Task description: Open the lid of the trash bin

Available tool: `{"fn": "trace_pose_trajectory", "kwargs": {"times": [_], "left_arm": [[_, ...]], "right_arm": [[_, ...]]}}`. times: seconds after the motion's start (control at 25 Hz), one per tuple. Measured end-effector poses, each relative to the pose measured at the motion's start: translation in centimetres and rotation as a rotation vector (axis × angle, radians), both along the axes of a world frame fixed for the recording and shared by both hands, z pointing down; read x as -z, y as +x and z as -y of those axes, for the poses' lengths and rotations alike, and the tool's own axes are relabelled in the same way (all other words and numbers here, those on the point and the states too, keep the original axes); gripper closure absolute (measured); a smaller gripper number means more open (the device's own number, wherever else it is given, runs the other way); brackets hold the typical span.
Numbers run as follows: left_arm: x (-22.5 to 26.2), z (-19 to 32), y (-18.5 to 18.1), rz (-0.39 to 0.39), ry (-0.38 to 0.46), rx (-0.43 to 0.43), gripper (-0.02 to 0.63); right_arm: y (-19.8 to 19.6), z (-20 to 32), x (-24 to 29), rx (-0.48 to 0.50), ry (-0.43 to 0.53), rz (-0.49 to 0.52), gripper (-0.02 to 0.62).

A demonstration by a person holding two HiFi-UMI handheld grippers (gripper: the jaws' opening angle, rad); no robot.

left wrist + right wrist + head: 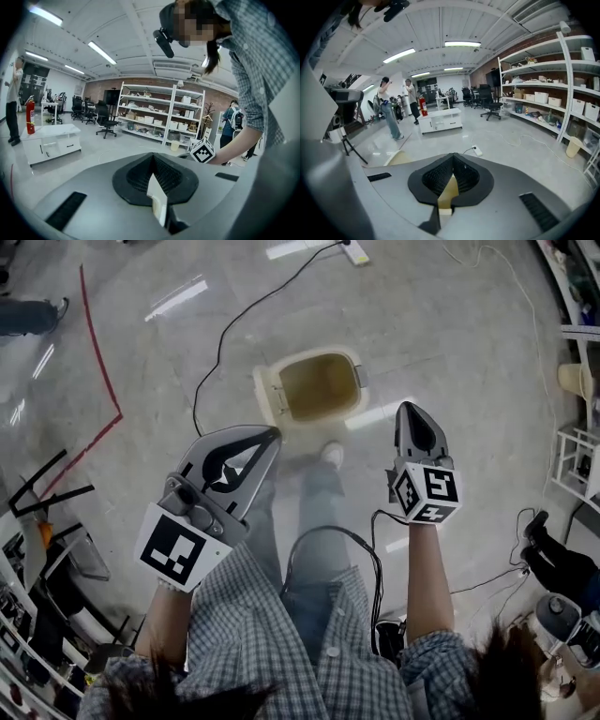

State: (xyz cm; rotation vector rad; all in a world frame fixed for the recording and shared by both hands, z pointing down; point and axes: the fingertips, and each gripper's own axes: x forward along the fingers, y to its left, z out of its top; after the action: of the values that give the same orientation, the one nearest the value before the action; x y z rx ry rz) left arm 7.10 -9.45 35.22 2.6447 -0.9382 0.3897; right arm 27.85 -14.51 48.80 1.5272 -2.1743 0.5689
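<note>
- This is a big open lab or workshop hall. A long white shelving rack (159,115) holds rows of boxes and bins.
- Behind the rack runs a bare brick wall (140,85), and above it strip lights (102,52) hang from a white ribbed ceiling.
- Left of the rack stand black office chairs (107,124). Further left are a low white cabinet (51,143) and a red fire extinguisher (30,117).
- On the grey polished floor (450,343) out from the rack lie loose cables (234,320), a power strip (477,150) and a red tape line (105,381).
- Across the hall from the rack stands a tripod (347,143), with people (389,115) standing near it.
</note>
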Motion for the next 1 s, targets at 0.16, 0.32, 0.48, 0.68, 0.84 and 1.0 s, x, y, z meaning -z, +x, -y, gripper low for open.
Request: {"fn": "trace_pose_trajectory", "kwargs": {"times": [0.16,0.32,0.48,0.68,0.84,1.0], "left_arm": [[2.1,-0.2,-0.3,-0.013,0.001,-0.003,0.609],[4.7,-0.5,-0.5,-0.035,0.021,-0.008,0.607],[7.3,-0.9,-0.4,-0.053,0.045,-0.016,0.609],[10.4,-1.0,-1.1,-0.050,0.101,-0.038,0.608],[13.0,-1.4,-1.9,-0.047,0.150,-0.052,0.608],[14.5,-1.5,-1.8,-0.062,0.178,-0.054,0.608]], "right_arm": [[0.0,-0.7,4.5,-0.001,0.052,-0.016,0.578],[-0.7,-1.8,8.7,-0.024,0.099,-0.005,0.578],[-0.7,-3.3,12.8,-0.050,0.143,-0.001,0.578],[-0.1,-5.8,17.2,-0.097,0.188,-0.010,0.578],[0.3,-7.4,20.7,-0.154,0.238,-0.008,0.578],[0.8,-8.0,23.3,-0.198,0.293,-0.004,0.578]]}}
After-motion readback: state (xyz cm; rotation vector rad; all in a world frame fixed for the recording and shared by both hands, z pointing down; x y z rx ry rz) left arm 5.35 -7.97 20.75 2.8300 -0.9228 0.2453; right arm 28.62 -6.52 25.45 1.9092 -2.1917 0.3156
